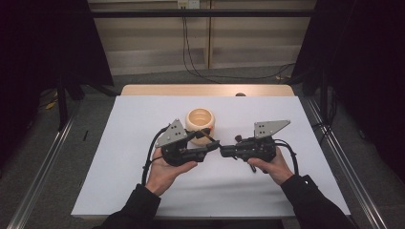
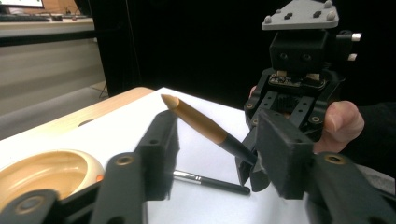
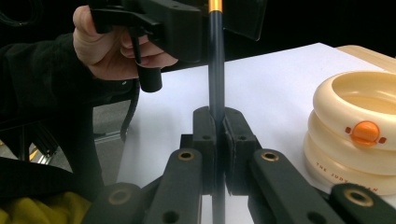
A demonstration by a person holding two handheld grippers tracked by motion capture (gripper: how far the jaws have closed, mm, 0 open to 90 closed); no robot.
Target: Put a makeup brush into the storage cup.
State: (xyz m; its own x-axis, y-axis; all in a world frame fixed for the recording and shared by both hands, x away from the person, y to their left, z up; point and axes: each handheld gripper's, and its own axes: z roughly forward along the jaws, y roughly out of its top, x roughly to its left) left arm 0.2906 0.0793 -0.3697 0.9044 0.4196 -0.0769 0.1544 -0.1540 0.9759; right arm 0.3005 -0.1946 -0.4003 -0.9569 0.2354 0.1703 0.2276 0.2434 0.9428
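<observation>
White sheeting covers the table (image 1: 119, 157), and from the high view the person holds both grippers low over it, tips nearly meeting. The left gripper (image 1: 213, 144) and the right gripper (image 1: 224, 150) face each other just in front of a cream ringed pot (image 1: 200, 119); a thin brush (image 1: 206, 134) slants between them toward the pot.

From the left gripper view, its own two jaws stand apart, one on each side of the brush (image 2: 205, 126) without pressing it. The brush has a tan wooden handle and a dark stem, and the stem end is pinched in the right gripper (image 2: 250, 172) opposite. A second slim brush (image 2: 212, 181) lies flat on the sheet below. The pot (image 2: 51, 175) sits at the lower left.

From the right gripper view, the right gripper (image 3: 217, 126) has its pads clamped tight on the dark stem (image 3: 216, 70), which rises straight up to the left gripper (image 3: 205, 23). The pot (image 3: 355, 135), with an orange button, stands at the right.
</observation>
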